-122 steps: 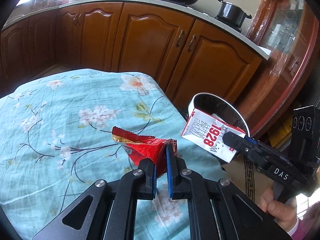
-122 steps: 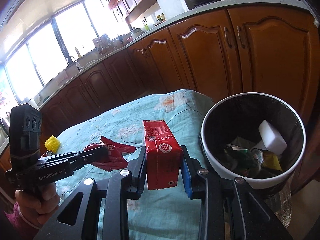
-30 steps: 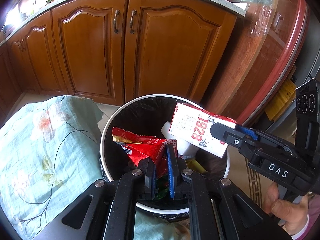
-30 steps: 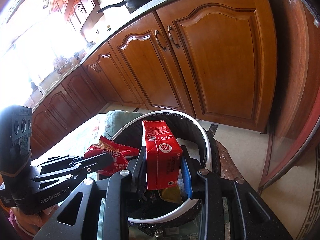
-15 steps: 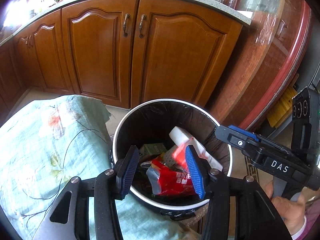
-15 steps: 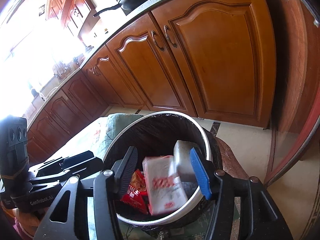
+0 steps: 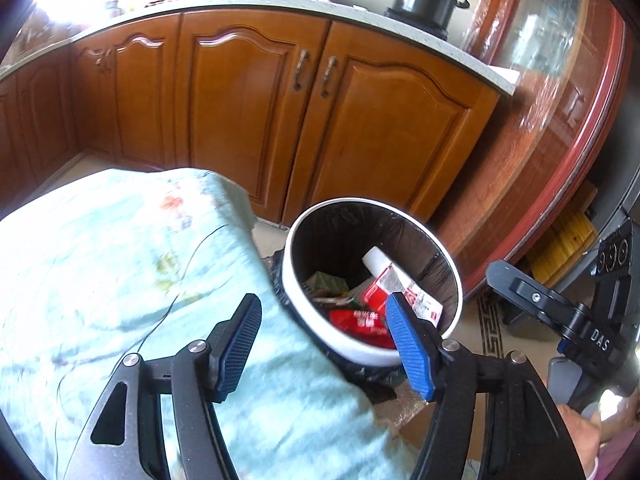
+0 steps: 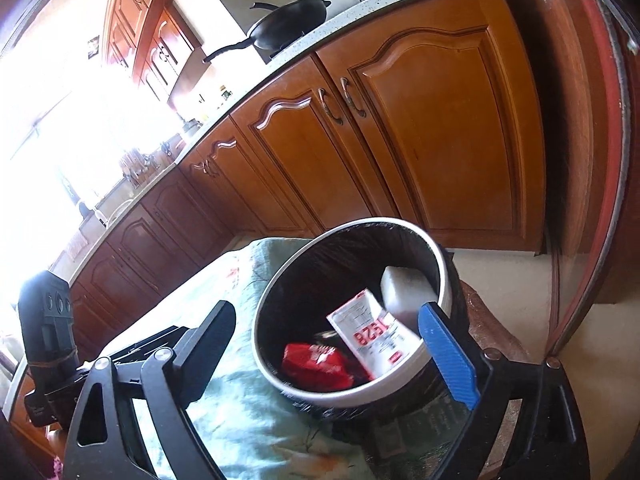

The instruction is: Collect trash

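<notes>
Risk judged from here: the white-rimmed trash bin (image 7: 372, 354) is sitting just beside the table edge, so a low sweep of either gripper could be knocking it over. The loose floral tablecloth (image 7: 120, 248) could also be snagging a finger.

Left gripper (image 7: 324, 340) is hovering over the cloth's edge by the bin, jaws spread wide, gripping nothing. Right gripper (image 8: 332, 352) is hanging above the bin, likewise spread and empty.

Red snack wrapper (image 8: 316, 364) and 1928 carton (image 8: 372, 340) are lying inside the bin.
</notes>
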Motion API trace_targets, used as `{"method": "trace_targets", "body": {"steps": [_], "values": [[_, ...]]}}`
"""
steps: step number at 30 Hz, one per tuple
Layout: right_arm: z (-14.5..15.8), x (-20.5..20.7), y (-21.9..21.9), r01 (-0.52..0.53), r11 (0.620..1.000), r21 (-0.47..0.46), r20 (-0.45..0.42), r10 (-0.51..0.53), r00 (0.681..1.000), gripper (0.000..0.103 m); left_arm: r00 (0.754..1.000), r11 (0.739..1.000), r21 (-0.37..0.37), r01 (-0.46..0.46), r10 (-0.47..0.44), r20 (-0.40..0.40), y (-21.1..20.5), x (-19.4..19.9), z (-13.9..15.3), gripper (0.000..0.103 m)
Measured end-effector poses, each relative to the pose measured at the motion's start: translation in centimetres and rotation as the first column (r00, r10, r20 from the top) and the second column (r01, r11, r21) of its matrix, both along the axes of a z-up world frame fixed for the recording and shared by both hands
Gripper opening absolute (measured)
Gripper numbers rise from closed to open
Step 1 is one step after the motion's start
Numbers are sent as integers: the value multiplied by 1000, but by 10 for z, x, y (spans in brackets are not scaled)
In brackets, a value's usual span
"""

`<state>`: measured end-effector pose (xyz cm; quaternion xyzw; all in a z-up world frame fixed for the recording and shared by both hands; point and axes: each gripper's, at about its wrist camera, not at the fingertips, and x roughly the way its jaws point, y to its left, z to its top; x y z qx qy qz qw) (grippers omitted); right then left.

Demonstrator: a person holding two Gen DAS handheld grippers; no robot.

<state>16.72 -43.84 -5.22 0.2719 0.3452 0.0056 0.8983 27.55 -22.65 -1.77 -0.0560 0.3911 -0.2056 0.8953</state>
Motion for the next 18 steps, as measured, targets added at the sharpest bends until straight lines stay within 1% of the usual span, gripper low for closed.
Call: {"method": "trace_targets", "body": {"steps": [4, 6, 8, 11, 15, 18], "values": [[2, -16, 19, 1, 1000, 4, 6, -1, 1000, 98, 999, 999, -23, -37, 38, 8, 20, -25, -1, 68], [3, -26, 31, 2, 1000, -5, 12, -2, 1000, 99, 998, 998, -32, -62, 62, 18, 31, -39, -3, 74], [3, -36, 42, 2, 1000, -12, 17, -1, 1000, 100, 996, 995, -42, -87, 88, 30, 42, -54, -5, 77], [3, -49, 61, 6, 999, -36, 19, -5, 1000, 101, 993, 993, -49, -109, 111, 38, 56, -75, -9, 77], [3, -62, 82, 17, 995, -97, 20, -15, 1000, 101, 989, 990, -42, -137, 140, 57, 69, -98, -12, 77], [5, -72, 93, 22, 992, -128, 32, -18, 999, 101, 985, 989, -26, -144, 146, 97, 74, -116, -10, 77]]}}
